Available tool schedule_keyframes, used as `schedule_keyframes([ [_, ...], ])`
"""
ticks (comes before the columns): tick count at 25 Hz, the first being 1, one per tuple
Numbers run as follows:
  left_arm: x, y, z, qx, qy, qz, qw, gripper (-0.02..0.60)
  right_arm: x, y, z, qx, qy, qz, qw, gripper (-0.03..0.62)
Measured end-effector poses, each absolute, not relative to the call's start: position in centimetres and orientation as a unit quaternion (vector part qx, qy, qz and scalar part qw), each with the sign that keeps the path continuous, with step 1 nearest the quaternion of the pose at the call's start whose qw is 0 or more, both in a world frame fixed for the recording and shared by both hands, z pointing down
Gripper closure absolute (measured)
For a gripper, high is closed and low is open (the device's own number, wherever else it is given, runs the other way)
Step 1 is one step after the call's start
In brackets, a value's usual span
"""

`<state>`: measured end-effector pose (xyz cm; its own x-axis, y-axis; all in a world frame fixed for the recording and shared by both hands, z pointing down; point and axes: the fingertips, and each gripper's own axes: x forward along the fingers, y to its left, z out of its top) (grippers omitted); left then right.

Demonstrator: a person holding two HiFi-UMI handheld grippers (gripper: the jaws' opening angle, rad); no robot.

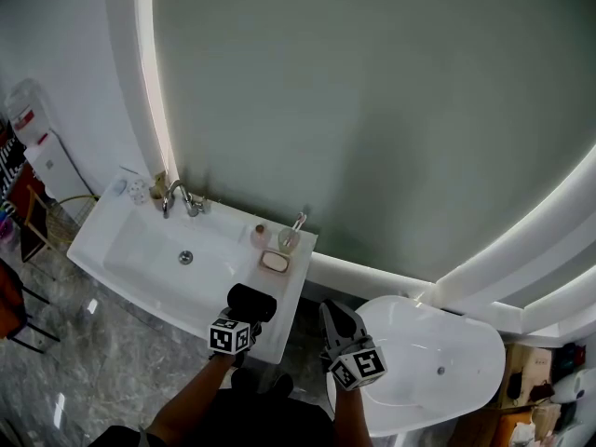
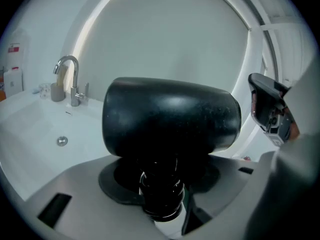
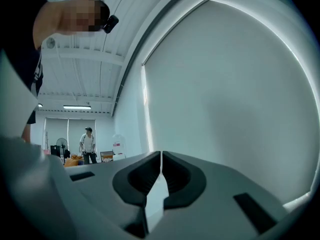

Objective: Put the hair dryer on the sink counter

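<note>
Left gripper [image 2: 160,196] clenched on handle of black hair dryer [image 2: 170,116], barrel lying crosswise above jaws. From head view, hair dryer sits over near right end of sink counter [image 1: 291,287], on near side of soap dish [image 1: 275,262]; contact with counter unclear. Faucet [image 1: 177,196] at far left behind basin. Right gripper [image 3: 160,159] pinched closed, nothing in it, just right of counter edge.

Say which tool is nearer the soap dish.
Left. The left tool, holding the hair dryer, is in front of the soap dish; the right tool sits farther right, off the counter.
</note>
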<state>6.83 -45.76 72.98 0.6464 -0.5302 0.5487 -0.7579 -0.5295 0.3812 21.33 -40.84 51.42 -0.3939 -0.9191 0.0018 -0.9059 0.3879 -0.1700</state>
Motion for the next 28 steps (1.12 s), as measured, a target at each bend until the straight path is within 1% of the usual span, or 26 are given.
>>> schedule_keyframes([
  [11, 9.4, -48.7, 80.6, 0.779, -0.373, 0.319, 0.389, 0.364, 23.5, -40.8, 51.6, -0.564, 0.82, -0.077, 0.06, 0.562],
  [15, 9.9, -49.8, 82.5, 0.762, -0.372, 0.363, 0.387, 0.364, 24.1, -40.8, 52.0, -0.567, 0.818, -0.08, 0.061, 0.562],
  [22, 10.1, -51.2, 85.1, 0.73, -0.373, 0.396, 0.415, 0.362, 24.8, -41.1, 52.5, -0.573, 0.813, -0.089, 0.057, 0.562],
  [28, 11.3, -52.0, 87.3, 0.713, -0.368, 0.432, 0.412, 0.362, 25.5, -41.2, 52.9, -0.579, 0.808, -0.091, 0.051, 0.562],
])
